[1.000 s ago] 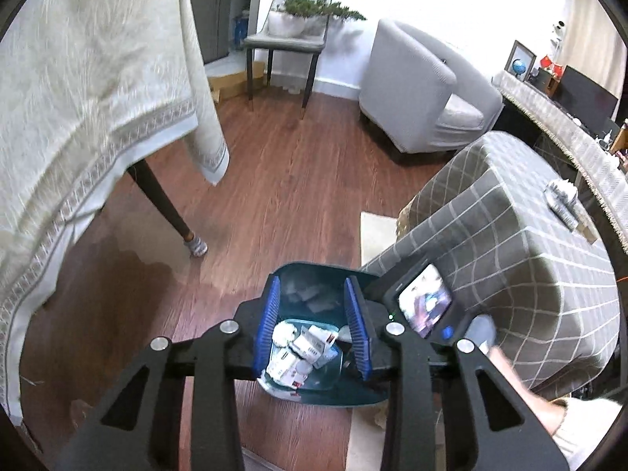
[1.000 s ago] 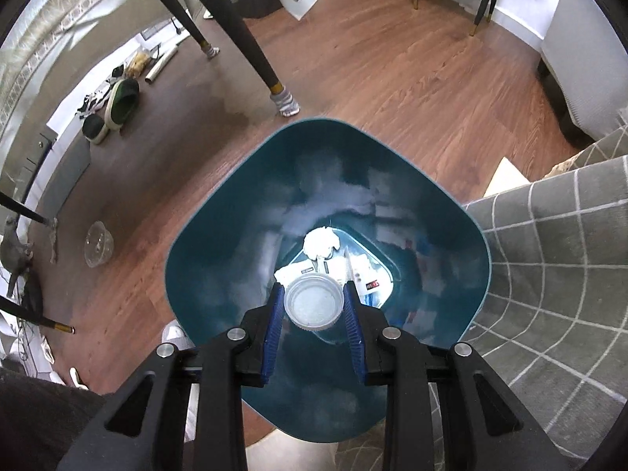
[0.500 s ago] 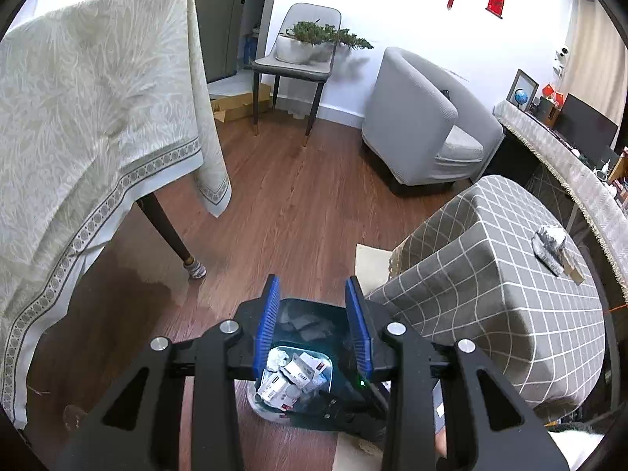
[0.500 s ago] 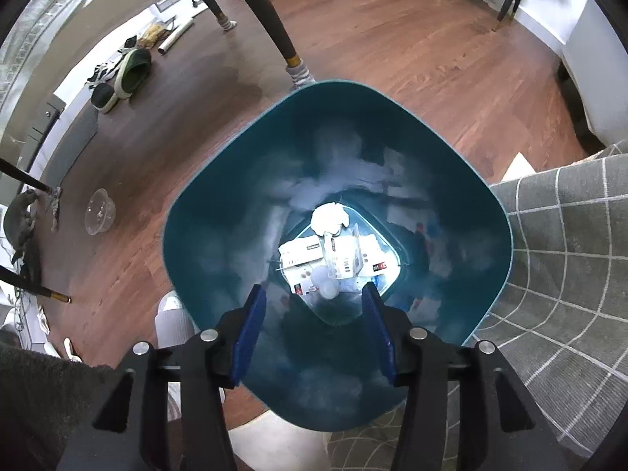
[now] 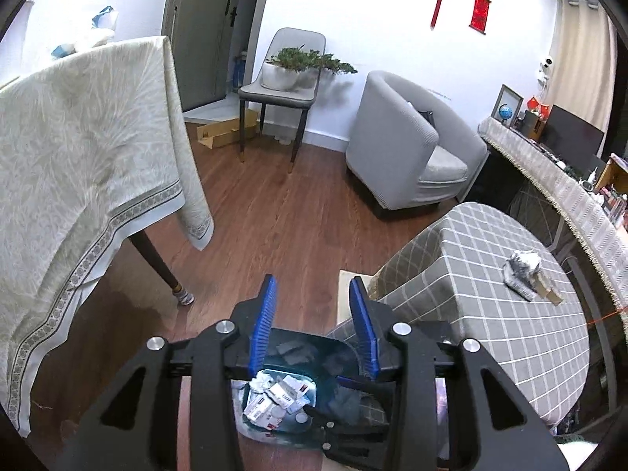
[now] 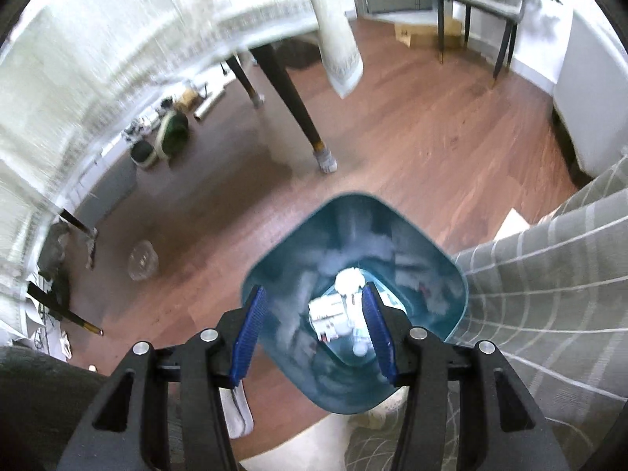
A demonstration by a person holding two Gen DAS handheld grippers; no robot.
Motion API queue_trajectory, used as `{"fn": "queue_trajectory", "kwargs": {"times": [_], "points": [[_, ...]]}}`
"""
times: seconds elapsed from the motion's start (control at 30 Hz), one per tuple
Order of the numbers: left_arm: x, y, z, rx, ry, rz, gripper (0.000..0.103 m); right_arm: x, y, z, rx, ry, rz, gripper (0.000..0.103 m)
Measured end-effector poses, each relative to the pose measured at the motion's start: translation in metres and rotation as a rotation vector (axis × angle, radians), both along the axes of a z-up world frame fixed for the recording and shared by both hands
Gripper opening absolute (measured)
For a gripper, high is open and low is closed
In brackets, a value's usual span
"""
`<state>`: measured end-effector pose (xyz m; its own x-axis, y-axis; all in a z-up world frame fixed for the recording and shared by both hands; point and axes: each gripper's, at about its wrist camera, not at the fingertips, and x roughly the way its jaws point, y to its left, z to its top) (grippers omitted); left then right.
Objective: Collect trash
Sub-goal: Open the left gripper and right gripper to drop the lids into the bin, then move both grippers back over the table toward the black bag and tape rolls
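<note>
A teal trash bin (image 6: pixel 290 251) stands on the wood floor beside a grey checked table. White paper scraps and small boxes (image 6: pixel 333 310) lie at its bottom. My right gripper (image 6: pixel 312 337) is open and empty above the bin. My left gripper (image 5: pixel 312 314) is open and empty, high above the bin (image 5: pixel 341 347), where the scraps (image 5: pixel 274 396) show too. A crumpled grey-white piece of trash (image 5: pixel 524 267) lies on the checked table (image 5: pixel 490 314).
A cloth-covered table (image 5: pixel 78 165) with dark legs (image 6: pixel 298 117) stands to the left. A grey armchair (image 5: pixel 404 145), a chair holding a plant (image 5: pixel 286 74) and a sideboard (image 5: pixel 557 172) stand behind. A clear plastic cup (image 6: pixel 143 261) and shoes (image 6: pixel 172 133) lie on the floor.
My right gripper opened and dropped a small clear-lidded cup into the bin, then rose and pulled back. My left gripper lifted and tilted up toward the room.
</note>
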<state>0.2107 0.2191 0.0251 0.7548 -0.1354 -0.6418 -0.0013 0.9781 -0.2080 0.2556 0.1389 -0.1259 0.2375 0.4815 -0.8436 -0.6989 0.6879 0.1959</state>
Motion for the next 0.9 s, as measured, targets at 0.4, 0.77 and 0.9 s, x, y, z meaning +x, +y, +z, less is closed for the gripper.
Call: {"fn": "queue_trajectory", "kwargs": {"times": [0.4, 0.77, 0.9], "points": [[0.006, -0.031, 0.02, 0.003, -0.052, -0.059, 0.066, -0.002, -0.057, 0.079, 0.097, -0.177, -0.076, 0.054], [0.021, -0.078, 0.024, 0.011, -0.073, -0.126, 0.078, 0.003, -0.129, 0.105, 0.096, -0.26, -0.176, 0.061], [0.027, -0.101, 0.022, 0.046, -0.072, -0.16, 0.083, 0.006, -0.16, 0.112, 0.11, -0.276, -0.227, 0.065]]}}
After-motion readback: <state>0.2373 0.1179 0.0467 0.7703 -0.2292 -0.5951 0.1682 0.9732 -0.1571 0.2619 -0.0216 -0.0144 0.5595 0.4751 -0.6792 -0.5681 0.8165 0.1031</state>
